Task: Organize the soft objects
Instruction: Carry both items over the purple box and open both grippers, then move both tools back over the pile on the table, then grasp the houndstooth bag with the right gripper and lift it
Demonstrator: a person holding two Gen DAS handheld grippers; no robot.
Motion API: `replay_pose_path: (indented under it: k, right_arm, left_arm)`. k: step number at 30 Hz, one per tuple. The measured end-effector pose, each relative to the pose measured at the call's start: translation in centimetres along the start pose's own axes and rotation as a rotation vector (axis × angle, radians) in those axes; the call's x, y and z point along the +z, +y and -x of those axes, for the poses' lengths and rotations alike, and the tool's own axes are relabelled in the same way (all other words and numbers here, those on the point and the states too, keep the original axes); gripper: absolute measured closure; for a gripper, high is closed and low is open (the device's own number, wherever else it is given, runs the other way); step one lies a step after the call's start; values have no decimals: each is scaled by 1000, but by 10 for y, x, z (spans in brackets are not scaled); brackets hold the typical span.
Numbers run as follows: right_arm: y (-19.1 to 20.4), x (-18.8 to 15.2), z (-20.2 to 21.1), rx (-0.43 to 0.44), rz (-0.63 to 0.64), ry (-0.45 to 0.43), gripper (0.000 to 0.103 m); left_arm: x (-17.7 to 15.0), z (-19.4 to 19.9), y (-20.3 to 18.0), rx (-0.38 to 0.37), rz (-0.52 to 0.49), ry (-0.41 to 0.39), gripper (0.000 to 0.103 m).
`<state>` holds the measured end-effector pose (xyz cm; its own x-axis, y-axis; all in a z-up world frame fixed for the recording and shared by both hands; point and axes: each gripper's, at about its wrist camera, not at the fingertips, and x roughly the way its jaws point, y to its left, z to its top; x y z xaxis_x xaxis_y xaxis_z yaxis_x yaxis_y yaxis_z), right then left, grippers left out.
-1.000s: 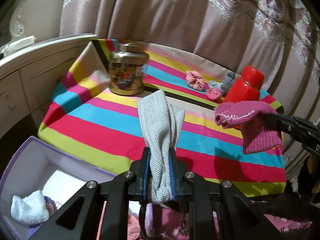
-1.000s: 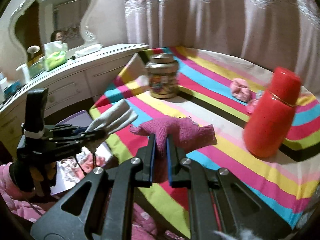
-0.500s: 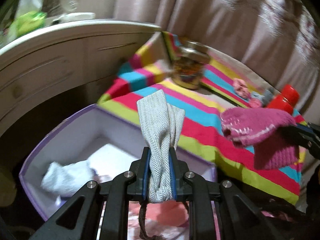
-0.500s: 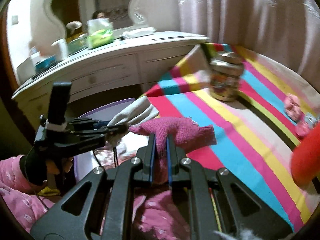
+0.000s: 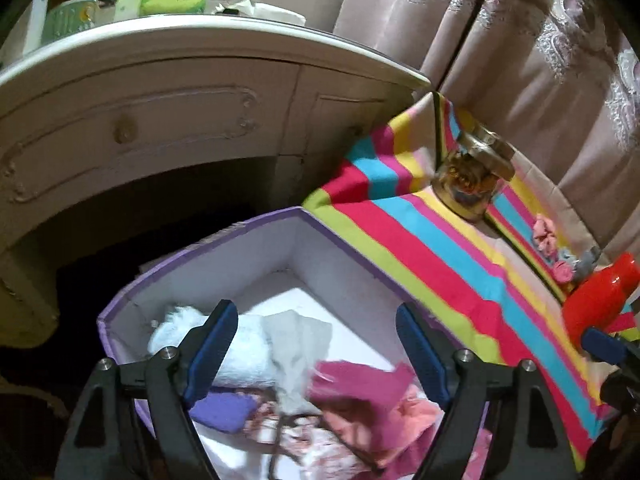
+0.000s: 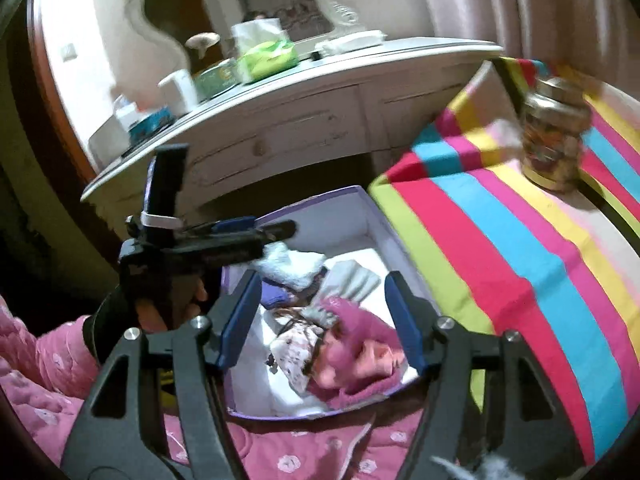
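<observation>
Grey herringbone cloth and magenta knit sock are both down in the purple box. My left gripper and right gripper just popped wide, nothing between them. I'd lift straight up so nothing snags.

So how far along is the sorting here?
Done: the grey cloth and magenta knit lie in the purple box with a white fluffy piece. In hand: nothing; the left gripper and right gripper have just been opening, nothing between the jaws. Left: pink soft bits by the red bottle.
</observation>
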<state>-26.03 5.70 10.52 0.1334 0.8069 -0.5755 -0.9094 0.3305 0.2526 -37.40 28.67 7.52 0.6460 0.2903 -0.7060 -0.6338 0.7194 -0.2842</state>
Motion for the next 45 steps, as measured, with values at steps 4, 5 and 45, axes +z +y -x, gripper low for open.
replay_pose_path:
  k: [4, 5, 45]
  right_arm:
    - [-39, -11, 29, -69, -114, -49, 36]
    - [-51, -15, 36, -103, -144, -57, 36]
    - [-556, -26, 225, -723, -573, -309, 29]
  left_arm:
    - [1, -18, -50, -94, -102, 54, 21]
    - [1, -25, -71, -129, -143, 77, 21]
    - [38, -312, -466, -590, -418, 317, 17]
